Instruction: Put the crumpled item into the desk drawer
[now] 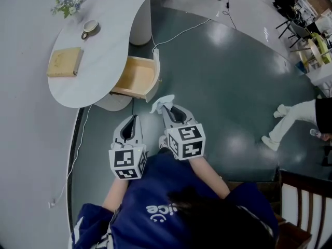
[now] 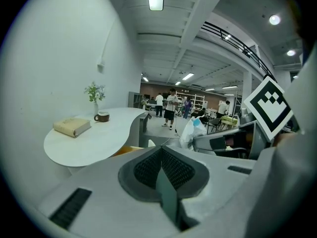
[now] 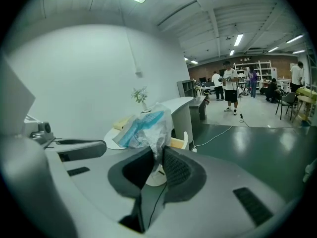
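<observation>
A crumpled white and blue wrapper [image 3: 145,127] is pinched between the pads of my right gripper [image 1: 166,107], which is shut on it; the wrapper [image 1: 162,102] sticks out past the fingertips, just short of the drawer's front. The wooden desk drawer [image 1: 136,77] stands pulled out from under the round white desk [image 1: 106,40], its inside bare. My left gripper [image 1: 134,119] hovers beside the right one, a bit further from the drawer, with its jaws shut and nothing between them. In the left gripper view the wrapper [image 2: 191,131] shows to the right.
On the desk lie a tan book [image 1: 64,62], a cup on a saucer [image 1: 90,28] and a small plant [image 1: 67,3]. A white cable [image 1: 182,32] runs across the dark floor. A person's legs [image 1: 290,119] are at the right, and a wooden chair [image 1: 306,206] at the lower right.
</observation>
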